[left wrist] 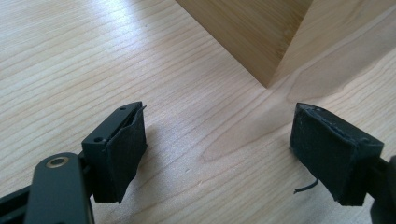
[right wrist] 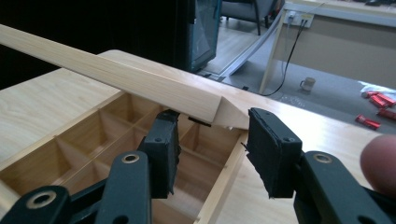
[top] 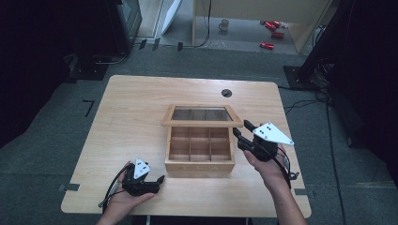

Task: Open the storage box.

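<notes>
Wooden compartment box [top: 200, 154] sits mid-worktop [top: 136, 108], toward the near edge, its glass-panel lid [top: 202, 115] part-raised and hinged along the far side. Right claw [top: 242, 133] is at the lid's near right corner; in the right gripper view the jaws stand apart either side of that corner [right wrist: 219, 112], released, nothing pinched yet, one jaw over the compartments, one outside the box wall. Left claw [top: 159, 179] rests low on the worktop just near-left of the box, also spread wide and empty; the left gripper view shows its pads [left wrist: 123, 154] apart with bare wood between them and the box's near-left corner [left wrist: 268, 70] ahead. Step in hand looks like moving the lid by its corner. To do it well: grip the lid frame rather than the glass, follow the hinge arc rather than pulling straight, go slow so the box doesn't skid. Left claw could brace the near wall if it does. The high view gives the overall layout and the lid angle; the right gripper view alone shows the jaw-to-corner clearance and the dividers [right wrist: 88, 154] under the lid. The left gripper view adds only how close that claw is to the box.
</notes>
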